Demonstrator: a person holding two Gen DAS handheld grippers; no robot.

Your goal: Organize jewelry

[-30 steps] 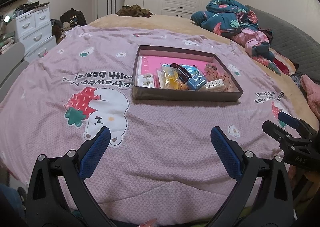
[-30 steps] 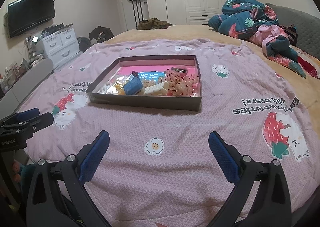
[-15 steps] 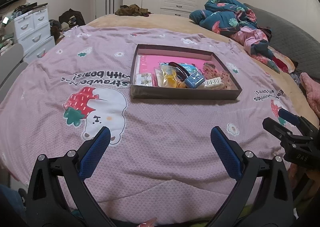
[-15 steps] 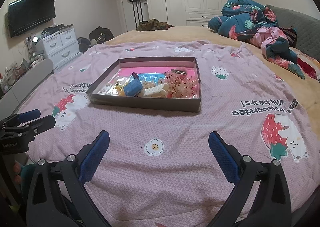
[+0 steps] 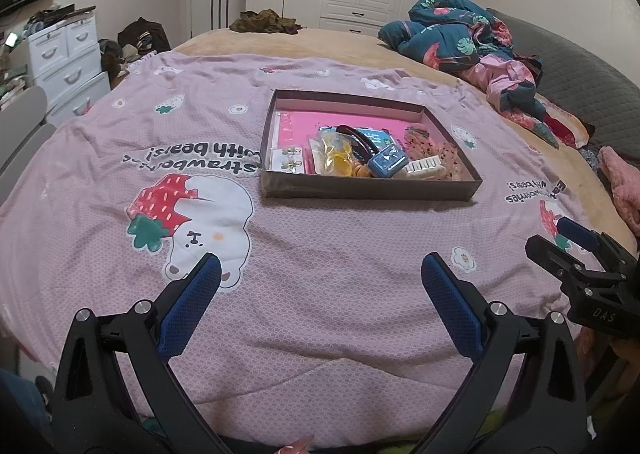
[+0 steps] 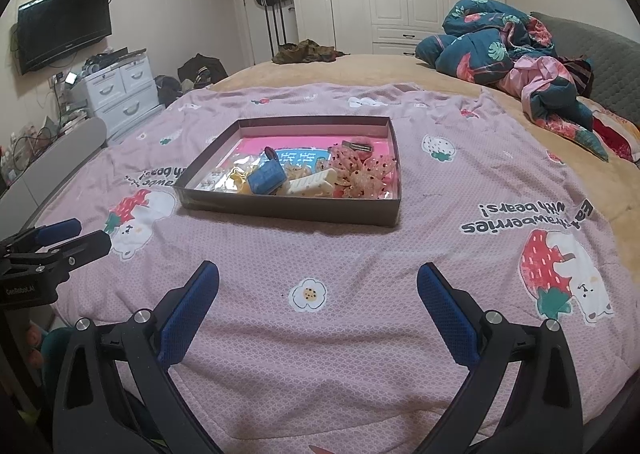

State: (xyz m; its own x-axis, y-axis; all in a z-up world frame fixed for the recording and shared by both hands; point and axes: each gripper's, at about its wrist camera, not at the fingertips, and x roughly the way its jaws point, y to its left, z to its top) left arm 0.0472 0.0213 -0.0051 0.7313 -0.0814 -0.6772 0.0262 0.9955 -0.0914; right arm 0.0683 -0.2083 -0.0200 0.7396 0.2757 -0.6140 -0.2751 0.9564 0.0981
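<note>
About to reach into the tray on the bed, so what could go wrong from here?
1. The shallow brown cardboard tray sits on a soft pink quilt; pressing down may tip it.
2. The blue rectangular hair clip, cream comb clip and sheer spotted bows lie heaped together, so a pinch may drag neighbours along.
3. Both the left gripper and right gripper are open and may collide over the tray.

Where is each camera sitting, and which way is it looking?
Left wrist: on the left gripper, above the near edge of the bed, looking across the pink blanket; its open fingers show, and the right gripper at right.
Right wrist: on the right gripper, facing likewise; the left gripper shows at left.
Shared: the tray of jewelry.
</note>
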